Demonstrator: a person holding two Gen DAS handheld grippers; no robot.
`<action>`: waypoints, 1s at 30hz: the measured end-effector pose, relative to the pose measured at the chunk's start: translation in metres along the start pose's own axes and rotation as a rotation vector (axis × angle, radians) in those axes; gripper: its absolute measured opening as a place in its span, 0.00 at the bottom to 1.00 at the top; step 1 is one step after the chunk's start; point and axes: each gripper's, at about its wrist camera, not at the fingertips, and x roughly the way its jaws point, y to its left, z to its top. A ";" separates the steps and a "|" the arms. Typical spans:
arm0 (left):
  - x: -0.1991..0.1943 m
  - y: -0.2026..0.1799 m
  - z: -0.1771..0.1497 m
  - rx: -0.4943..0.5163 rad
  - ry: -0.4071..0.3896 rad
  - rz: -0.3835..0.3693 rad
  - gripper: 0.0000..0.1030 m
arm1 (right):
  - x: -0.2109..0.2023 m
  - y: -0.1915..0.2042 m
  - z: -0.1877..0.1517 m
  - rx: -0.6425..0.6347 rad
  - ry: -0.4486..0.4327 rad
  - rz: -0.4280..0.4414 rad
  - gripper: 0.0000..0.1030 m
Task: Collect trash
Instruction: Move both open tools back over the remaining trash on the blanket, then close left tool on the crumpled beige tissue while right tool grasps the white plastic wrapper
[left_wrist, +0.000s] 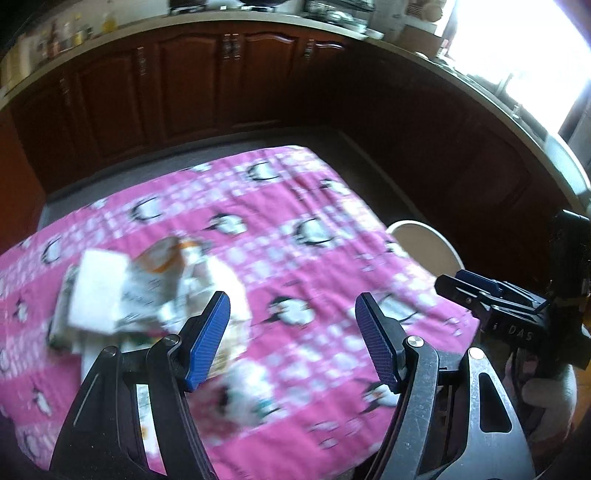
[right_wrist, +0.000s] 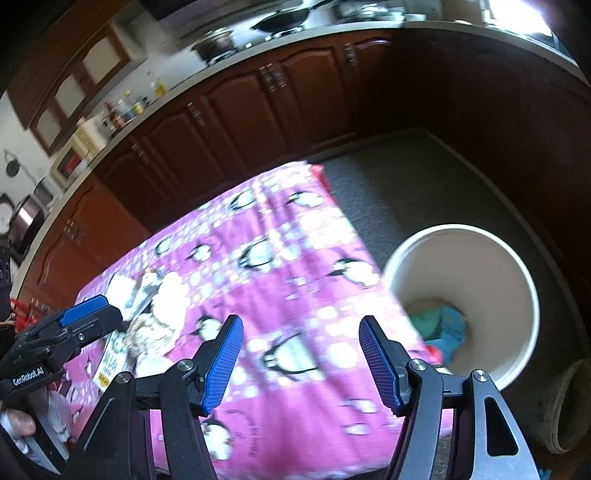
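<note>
Trash pile (left_wrist: 147, 291) lies on the pink cloth (left_wrist: 295, 229), near the released left gripper (left_wrist: 291, 332); the right gripper (right_wrist: 301, 354) is released too.

Quick count: two grippers in play, the left gripper (left_wrist: 291, 306) and the right gripper (right_wrist: 301, 330), both with jaws spread and nothing between them. One table with a pink penguin tablecloth (left_wrist: 295, 229). One pile of trash (left_wrist: 140, 291) on it, too blurry to count the separate pieces. One white bucket (right_wrist: 517, 273) on the floor, holding one teal wad (right_wrist: 441, 326).
</note>
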 end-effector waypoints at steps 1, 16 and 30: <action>-0.002 0.008 -0.003 -0.010 -0.001 0.011 0.67 | 0.002 0.005 -0.001 -0.010 0.007 0.006 0.61; -0.020 0.073 -0.041 -0.112 -0.024 0.114 0.67 | 0.029 0.075 -0.019 -0.128 0.078 0.069 0.62; -0.025 0.102 -0.055 -0.180 -0.005 0.105 0.67 | 0.066 0.125 -0.043 -0.189 0.202 0.174 0.63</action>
